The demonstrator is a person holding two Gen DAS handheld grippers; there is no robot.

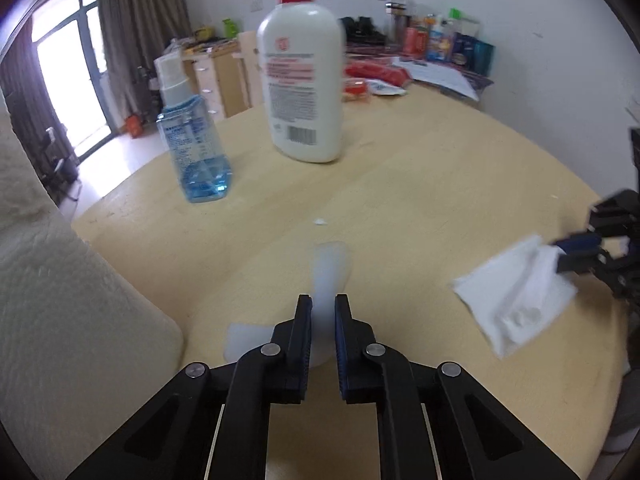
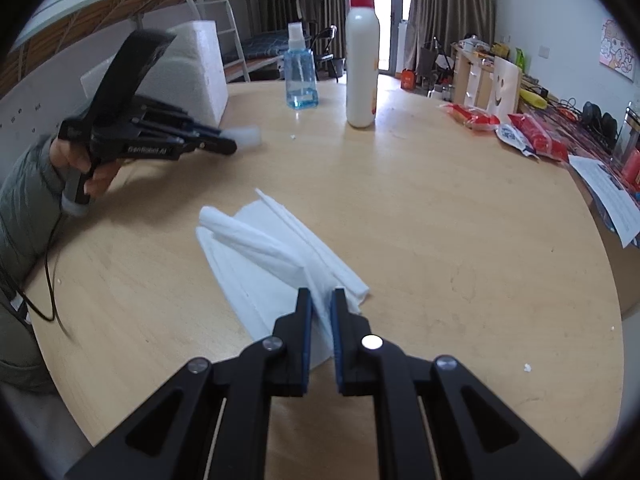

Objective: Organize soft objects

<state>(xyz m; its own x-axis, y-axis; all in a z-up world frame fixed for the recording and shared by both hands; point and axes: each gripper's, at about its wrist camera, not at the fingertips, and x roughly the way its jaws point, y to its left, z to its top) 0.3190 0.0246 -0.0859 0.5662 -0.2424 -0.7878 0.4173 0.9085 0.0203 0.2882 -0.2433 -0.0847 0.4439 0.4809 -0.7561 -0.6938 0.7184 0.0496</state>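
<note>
On the round wooden table [image 1: 420,200] my left gripper [image 1: 323,300] is shut on a pale, blurred white foam piece [image 1: 330,268] that sticks out ahead of the fingertips. From the right wrist view that left gripper [image 2: 236,140] is held in a hand at the left, the white foam piece [image 2: 248,135] poking out of its tip. My right gripper [image 2: 322,292] is shut on the near corner of a folded white tissue [image 2: 260,248] lying on the table [image 2: 440,220]. In the left wrist view the right gripper [image 1: 568,254] pinches the same tissue [image 1: 516,300] at far right.
A blue spray bottle [image 1: 196,148] and a tall white lotion bottle with a red pump [image 1: 304,84] stand at the table's far side. A big white foam block [image 2: 200,68] sits at the left edge. Red packets [image 2: 536,136] and papers [image 2: 612,196] lie at the right.
</note>
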